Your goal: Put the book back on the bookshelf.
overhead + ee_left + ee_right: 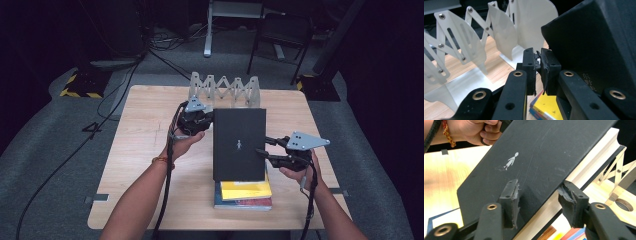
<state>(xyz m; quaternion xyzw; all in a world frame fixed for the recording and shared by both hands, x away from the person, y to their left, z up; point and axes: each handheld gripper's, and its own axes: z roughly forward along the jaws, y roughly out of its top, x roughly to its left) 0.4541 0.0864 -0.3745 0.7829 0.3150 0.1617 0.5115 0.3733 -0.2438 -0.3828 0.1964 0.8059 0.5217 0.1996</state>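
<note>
Though tilted, one book (239,145), one rack (225,90)

Lab or recording studio: dark curtained walls, grey carpet (60,150), loose floor cables (95,125), hazard-striped stand bases (80,82), lone wooden surface (145,130).

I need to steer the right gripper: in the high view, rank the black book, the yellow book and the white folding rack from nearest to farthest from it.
From the right gripper:
1. Black book, at its jaws, to its left.
2. Yellow book, in the stack below, toward the person.
3. White folding rack, at the table's far edge.
</note>
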